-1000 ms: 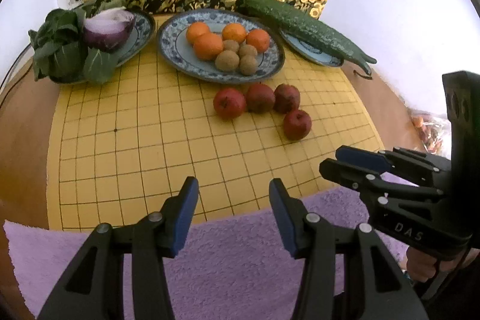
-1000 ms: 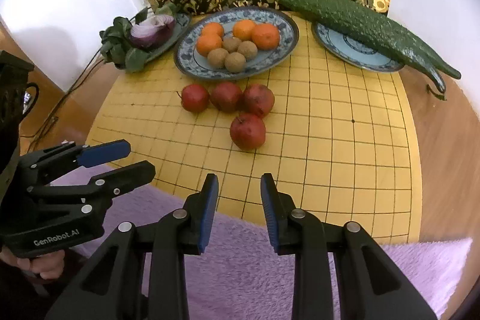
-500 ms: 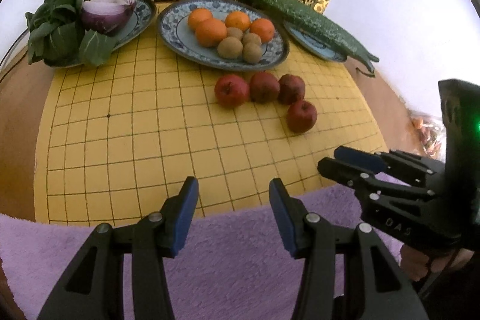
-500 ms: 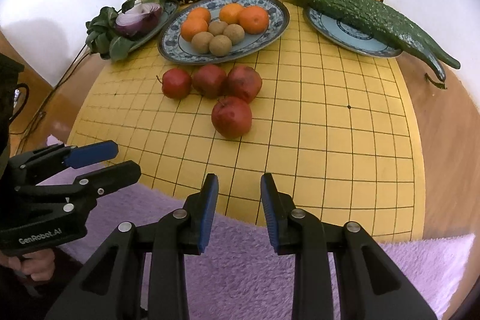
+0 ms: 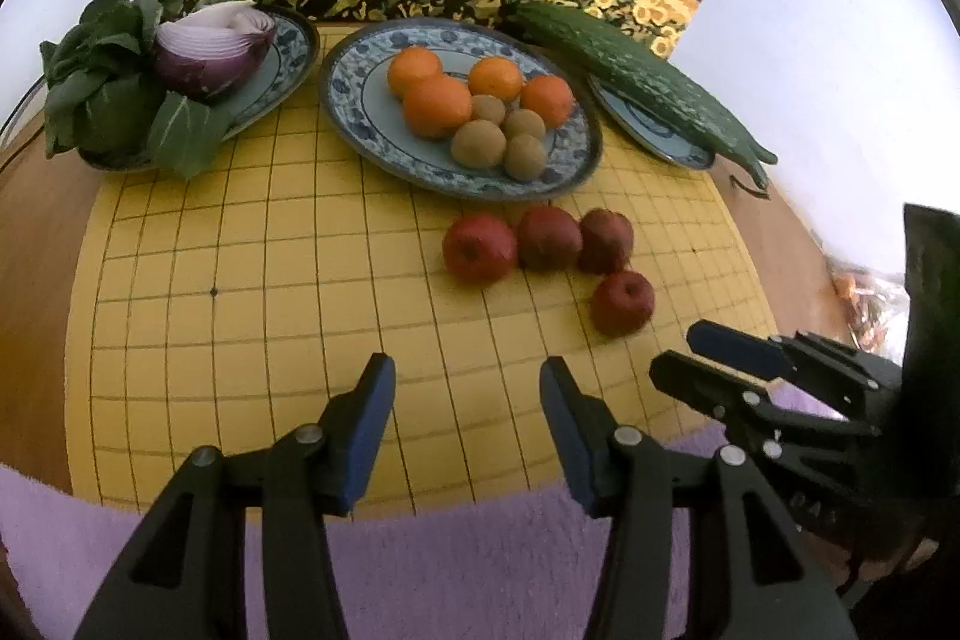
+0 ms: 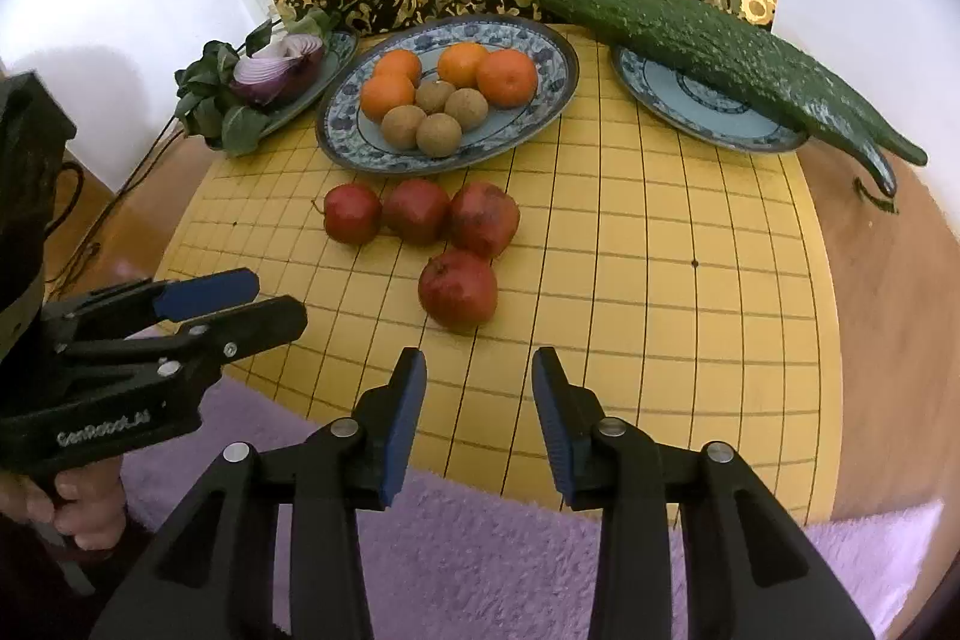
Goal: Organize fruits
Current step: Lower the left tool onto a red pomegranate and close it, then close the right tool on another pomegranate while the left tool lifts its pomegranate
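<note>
Far centre on yellow grid board (image 6: 660, 280): large blue-patterned plate (image 6: 543, 97) with four oranges (image 6: 507, 77) and four brown kiwis (image 6: 441, 134). Just near of plate: four red apples (image 6: 458, 289) loose on board, three in a row, one nearer. Far left: plate of red onion (image 5: 210, 49) and greens; far right: cucumber (image 6: 708, 40) across small plate. Right gripper (image 6: 478, 400) just widened, empty, above near board edge and purple towel (image 6: 480, 550), nearest apple just beyond. Left gripper (image 5: 467, 418) spread, empty.
</note>
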{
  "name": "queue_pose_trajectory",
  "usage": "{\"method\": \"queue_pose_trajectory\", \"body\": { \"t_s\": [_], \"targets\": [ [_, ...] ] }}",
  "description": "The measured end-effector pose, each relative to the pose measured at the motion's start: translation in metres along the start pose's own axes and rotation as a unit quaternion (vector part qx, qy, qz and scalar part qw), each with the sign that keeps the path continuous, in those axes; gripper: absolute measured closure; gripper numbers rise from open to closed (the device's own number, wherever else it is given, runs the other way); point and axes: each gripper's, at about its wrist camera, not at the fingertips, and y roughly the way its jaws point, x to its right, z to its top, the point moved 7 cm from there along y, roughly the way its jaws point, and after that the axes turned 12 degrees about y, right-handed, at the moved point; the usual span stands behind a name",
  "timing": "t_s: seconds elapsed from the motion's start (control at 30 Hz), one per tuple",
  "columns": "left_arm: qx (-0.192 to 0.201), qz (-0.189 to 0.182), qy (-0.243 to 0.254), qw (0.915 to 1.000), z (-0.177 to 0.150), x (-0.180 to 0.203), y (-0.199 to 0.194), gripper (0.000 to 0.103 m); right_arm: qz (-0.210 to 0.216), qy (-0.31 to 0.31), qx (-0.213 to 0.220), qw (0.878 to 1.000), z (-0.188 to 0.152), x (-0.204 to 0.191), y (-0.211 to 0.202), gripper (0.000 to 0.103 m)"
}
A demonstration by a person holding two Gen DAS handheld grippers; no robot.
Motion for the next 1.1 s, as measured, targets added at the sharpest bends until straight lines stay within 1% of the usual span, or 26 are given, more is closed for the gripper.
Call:
{"method": "queue_pose_trajectory", "body": {
  "t_s": [0.27,0.43,0.6,0.73,0.87,1.07,1.1],
  "targets": [
    [-0.002,0.001,0.002,1.0000,0.015,-0.001,0.010,0.050,0.004,-0.010,-0.001,1.000,0.015,-0.003,0.009,0.065],
    [-0.005,0.001,0.000,1.0000,0.024,-0.001,0.017,0.051,0.024,-0.020,-0.002,0.999,0.021,-0.009,0.015,0.065],
    [-0.005,0.003,0.002,1.0000,0.031,-0.003,0.024,0.051,0.026,-0.032,-0.013,0.999,0.022,-0.012,0.025,0.065],
    [-0.005,-0.012,-0.001,0.9999,0.035,-0.002,0.026,0.052,0.030,-0.034,-0.015,0.999,0.024,-0.012,0.029,0.065],
    [-0.005,-0.011,0.004,0.9999,0.039,-0.001,0.030,0.052,0.032,-0.033,-0.016,0.999,0.027,-0.012,0.033,0.065],
    [-0.005,-0.020,0.006,0.9998,0.042,-0.001,0.034,0.056,0.030,-0.038,-0.013,0.999,0.029,-0.011,0.034,0.065],
    [-0.005,-0.023,0.006,0.9997,0.043,-0.002,0.034,0.058,0.029,-0.038,-0.014,0.999,0.029,-0.011,0.034,0.065]
  ]
}}
